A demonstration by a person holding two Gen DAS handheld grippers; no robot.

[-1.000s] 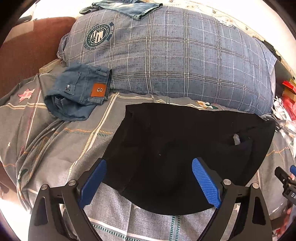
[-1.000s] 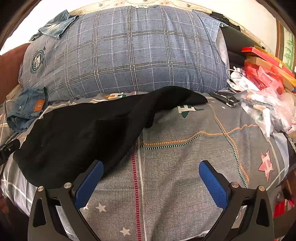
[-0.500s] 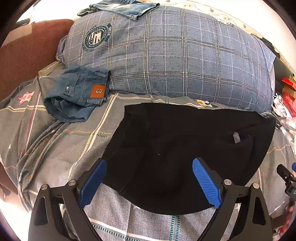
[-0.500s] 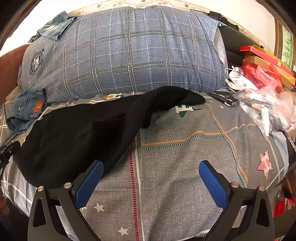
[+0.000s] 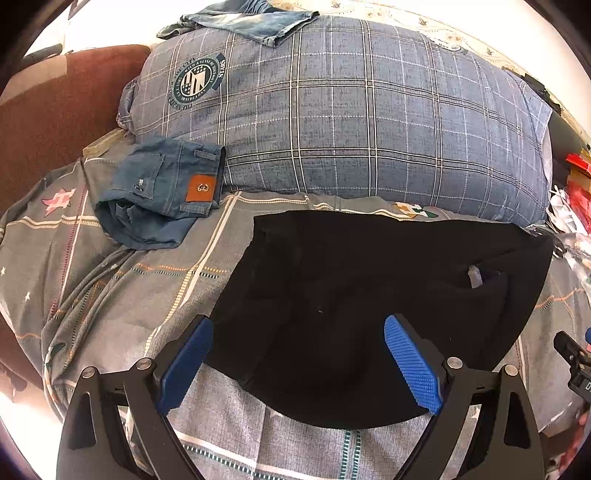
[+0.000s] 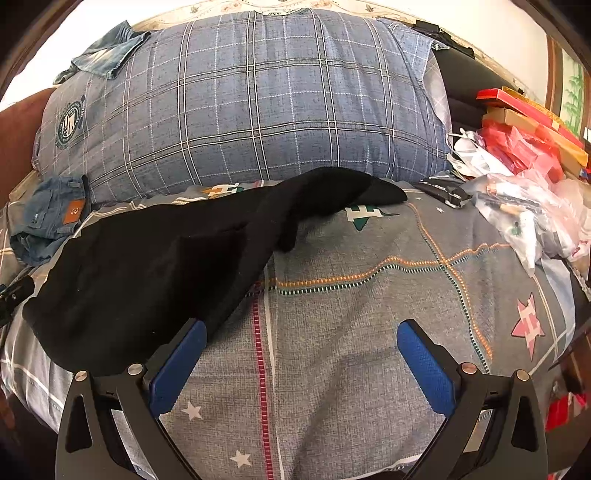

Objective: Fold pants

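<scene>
Two grippers spread empty above black pants (image 5: 369,295) on bedspread (image 6: 351,314).

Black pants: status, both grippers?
Left gripper open, right gripper open, both empty. Black pants lie loose on the bed, unfolded. Folded jeans off to the side, nothing blocking.

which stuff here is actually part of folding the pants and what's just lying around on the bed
Part of the job:
- black pants, spread on the bed cover
- left tool, open above the pants
- right tool, open over the bare cover

Just lying about:
- folded jeans
- plaid pillow
- denim piece on top of the pillow
- plastic bags
- red boxes
</scene>
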